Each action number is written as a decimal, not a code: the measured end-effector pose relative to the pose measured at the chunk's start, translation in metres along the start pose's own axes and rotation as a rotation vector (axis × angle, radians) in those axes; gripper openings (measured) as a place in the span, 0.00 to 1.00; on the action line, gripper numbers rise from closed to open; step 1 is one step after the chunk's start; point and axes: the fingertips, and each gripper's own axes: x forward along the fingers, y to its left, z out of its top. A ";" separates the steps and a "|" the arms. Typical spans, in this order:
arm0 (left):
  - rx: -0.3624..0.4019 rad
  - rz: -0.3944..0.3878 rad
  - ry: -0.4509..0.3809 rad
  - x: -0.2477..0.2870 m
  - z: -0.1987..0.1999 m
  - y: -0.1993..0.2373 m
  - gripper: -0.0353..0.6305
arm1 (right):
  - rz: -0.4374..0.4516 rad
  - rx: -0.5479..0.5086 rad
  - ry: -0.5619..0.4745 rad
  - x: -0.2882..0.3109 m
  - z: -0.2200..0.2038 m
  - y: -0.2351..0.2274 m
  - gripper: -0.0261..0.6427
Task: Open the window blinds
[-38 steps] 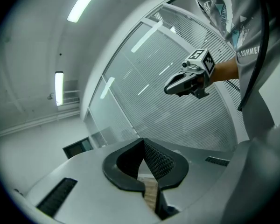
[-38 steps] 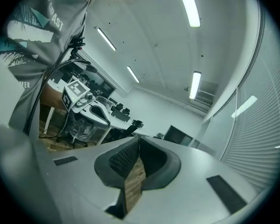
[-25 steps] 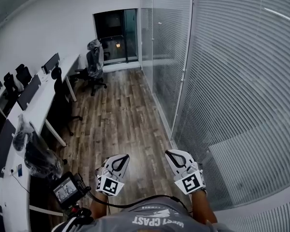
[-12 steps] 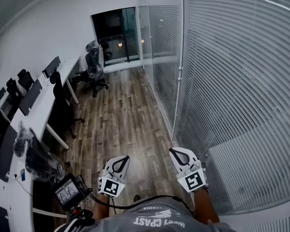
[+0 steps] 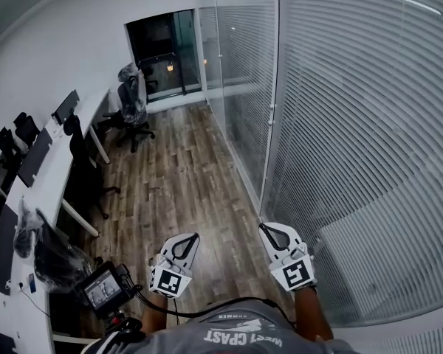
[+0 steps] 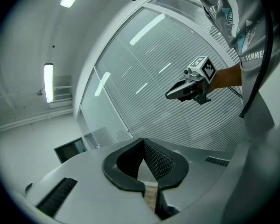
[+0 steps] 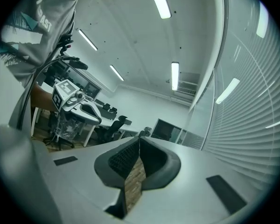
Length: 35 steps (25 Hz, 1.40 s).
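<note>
Head view looks steeply down on the left gripper (image 5: 187,237) and the right gripper (image 5: 264,228), held level side by side above the wooden floor (image 5: 177,175). The window blinds (image 5: 354,124) run along the glazed wall on the right, their slats closed, near the right gripper but not touched by it. In each gripper's own view the jaws are drawn together at the tips with nothing between them, and across the room a long white desk (image 5: 96,113) lines the left wall with a black office chair (image 5: 131,108) at its far end.
</note>
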 end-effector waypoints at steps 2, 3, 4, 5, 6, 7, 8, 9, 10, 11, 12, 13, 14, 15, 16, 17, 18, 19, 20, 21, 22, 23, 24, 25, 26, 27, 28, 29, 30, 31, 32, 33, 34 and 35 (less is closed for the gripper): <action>-0.005 -0.004 -0.006 0.001 -0.010 0.013 0.06 | -0.008 -0.002 0.002 0.014 0.002 0.002 0.04; -0.006 -0.005 -0.011 0.001 -0.015 0.020 0.06 | -0.013 -0.003 0.004 0.021 0.003 0.004 0.04; -0.005 -0.006 -0.016 0.001 -0.019 0.028 0.06 | -0.015 -0.005 0.008 0.029 0.005 0.006 0.04; -0.004 -0.006 -0.021 -0.001 -0.024 0.035 0.06 | -0.016 -0.008 0.013 0.037 0.007 0.010 0.04; -0.004 -0.005 -0.025 -0.003 -0.029 0.043 0.06 | -0.017 -0.012 0.014 0.046 0.010 0.014 0.04; -0.004 -0.004 -0.029 -0.005 -0.034 0.051 0.06 | -0.019 -0.015 0.014 0.054 0.013 0.017 0.04; -0.003 -0.003 -0.032 -0.006 -0.040 0.059 0.06 | -0.020 -0.019 0.014 0.062 0.015 0.020 0.04; -0.001 -0.002 -0.035 -0.008 -0.045 0.067 0.06 | -0.022 -0.021 0.015 0.070 0.018 0.023 0.04; 0.002 -0.002 -0.040 -0.010 -0.051 0.073 0.06 | -0.023 -0.022 0.016 0.078 0.019 0.026 0.04; 0.002 -0.002 -0.046 -0.012 -0.057 0.078 0.06 | -0.025 -0.023 0.018 0.085 0.020 0.030 0.04; 0.000 -0.002 -0.052 -0.014 -0.063 0.083 0.06 | -0.026 -0.024 0.020 0.092 0.021 0.034 0.04; -0.003 0.000 -0.056 -0.016 -0.070 0.089 0.06 | -0.025 -0.027 0.023 0.099 0.020 0.041 0.04; -0.007 0.000 -0.056 -0.018 -0.078 0.095 0.06 | -0.020 -0.032 0.029 0.106 0.020 0.048 0.04; -0.016 -0.001 -0.054 -0.020 -0.086 0.100 0.06 | -0.009 -0.042 0.038 0.113 0.019 0.057 0.04; -0.030 -0.002 -0.053 -0.022 -0.092 0.104 0.06 | 0.006 -0.054 0.047 0.118 0.019 0.066 0.04; -0.046 -0.005 -0.055 -0.025 -0.095 0.106 0.06 | 0.018 -0.066 0.051 0.121 0.020 0.073 0.04; -0.059 -0.008 -0.062 -0.028 -0.097 0.106 0.06 | 0.022 -0.071 0.050 0.123 0.023 0.077 0.04; -0.063 -0.011 -0.069 -0.030 -0.097 0.107 0.06 | 0.020 -0.069 0.043 0.125 0.025 0.078 0.04; -0.060 -0.011 -0.075 -0.030 -0.097 0.108 0.06 | 0.015 -0.065 0.036 0.127 0.027 0.076 0.04; -0.051 -0.010 -0.074 -0.027 -0.098 0.110 0.06 | 0.013 -0.064 0.033 0.131 0.027 0.073 0.04; -0.043 -0.007 -0.069 -0.021 -0.099 0.114 0.06 | 0.016 -0.067 0.034 0.136 0.027 0.069 0.04; -0.041 -0.004 -0.064 -0.013 -0.100 0.119 0.06 | 0.025 -0.070 0.034 0.143 0.024 0.063 0.04; -0.048 -0.001 -0.058 -0.005 -0.100 0.124 0.06 | 0.037 -0.070 0.034 0.150 0.022 0.057 0.04; -0.061 0.002 -0.052 0.001 -0.100 0.127 0.06 | 0.050 -0.067 0.030 0.157 0.019 0.052 0.04; -0.071 0.004 -0.045 0.006 -0.103 0.130 0.06 | 0.061 -0.061 0.026 0.164 0.015 0.048 0.04; -0.071 0.008 -0.036 0.011 -0.107 0.132 0.06 | 0.072 -0.057 0.023 0.172 0.010 0.044 0.04; -0.065 0.013 -0.024 0.018 -0.113 0.135 0.06 | 0.082 -0.055 0.021 0.180 0.004 0.038 0.04; -0.061 0.020 -0.011 0.023 -0.117 0.137 0.06 | 0.089 -0.055 0.017 0.186 0.000 0.034 0.04; -0.063 0.027 -0.003 0.021 -0.120 0.139 0.06 | 0.092 -0.055 0.011 0.190 0.000 0.035 0.04; -0.068 0.034 -0.003 0.014 -0.123 0.141 0.06 | 0.095 -0.057 0.005 0.191 0.004 0.039 0.04; -0.073 0.041 -0.006 0.008 -0.124 0.143 0.06 | 0.099 -0.060 -0.001 0.192 0.008 0.043 0.04; -0.075 0.048 -0.007 0.005 -0.125 0.144 0.06 | 0.104 -0.064 -0.005 0.193 0.010 0.045 0.04; -0.074 0.056 -0.005 0.008 -0.125 0.145 0.06 | 0.112 -0.069 -0.006 0.195 0.009 0.042 0.04; -0.072 0.062 -0.002 0.014 -0.125 0.147 0.06 | 0.120 -0.073 -0.007 0.197 0.006 0.038 0.04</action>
